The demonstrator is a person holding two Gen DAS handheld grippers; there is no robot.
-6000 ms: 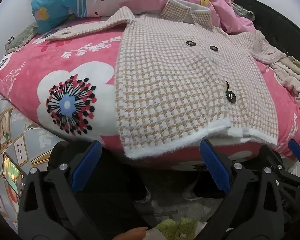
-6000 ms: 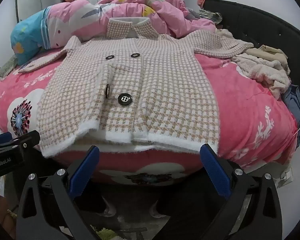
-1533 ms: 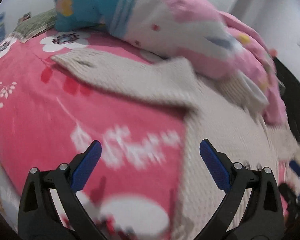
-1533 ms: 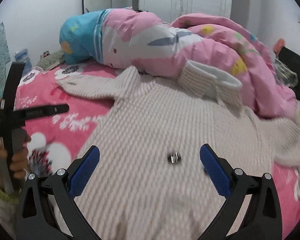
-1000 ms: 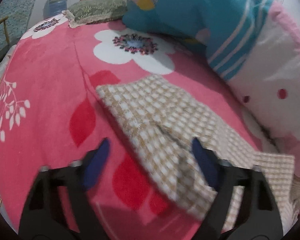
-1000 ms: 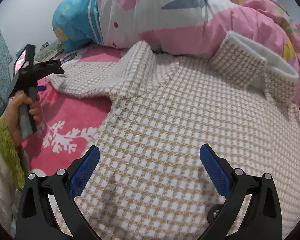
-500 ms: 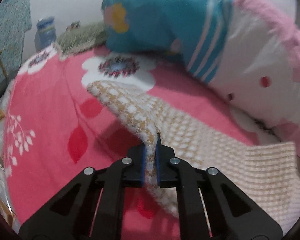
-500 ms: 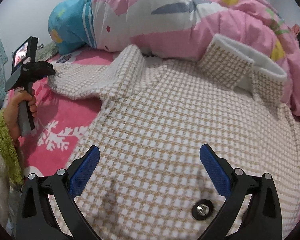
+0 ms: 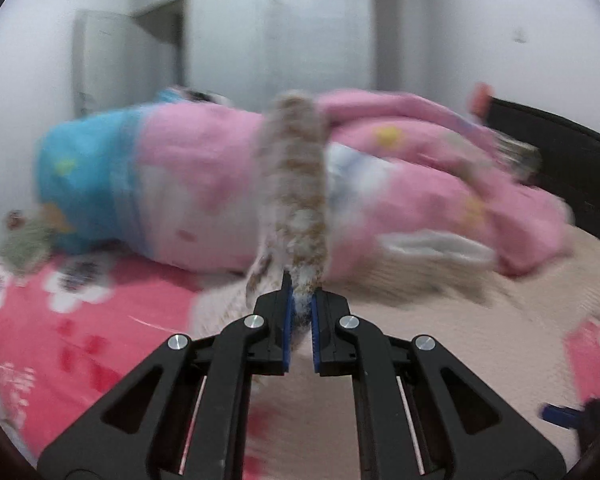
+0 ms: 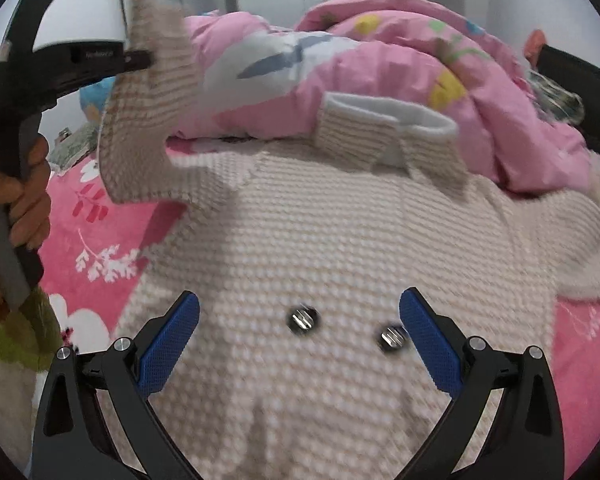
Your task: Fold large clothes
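A beige-and-white houndstooth coat (image 10: pixel 320 260) lies front up on the pink floral bed, collar (image 10: pixel 384 128) toward the bedding. My left gripper (image 9: pixel 299 320) is shut on the cuff end of the coat's left sleeve (image 9: pixel 296 184) and holds it raised off the bed. In the right wrist view the left gripper (image 10: pixel 140 58) holds that sleeve (image 10: pixel 144 120) high at upper left. My right gripper (image 10: pixel 298 344) is open and empty above the coat's chest, near two dark buttons (image 10: pixel 303 318).
A pink quilt (image 10: pixel 380 60) and a blue-and-pink pillow (image 9: pixel 100 184) are heaped behind the coat. A black headboard (image 9: pixel 560 168) runs along the right. A pink floral sheet (image 10: pixel 100 240) covers the bed at left.
My left gripper has lifted the sleeve cuff from the bed and swung it up and toward the coat's body. My right gripper has drawn back slightly over the chest and stayed open.
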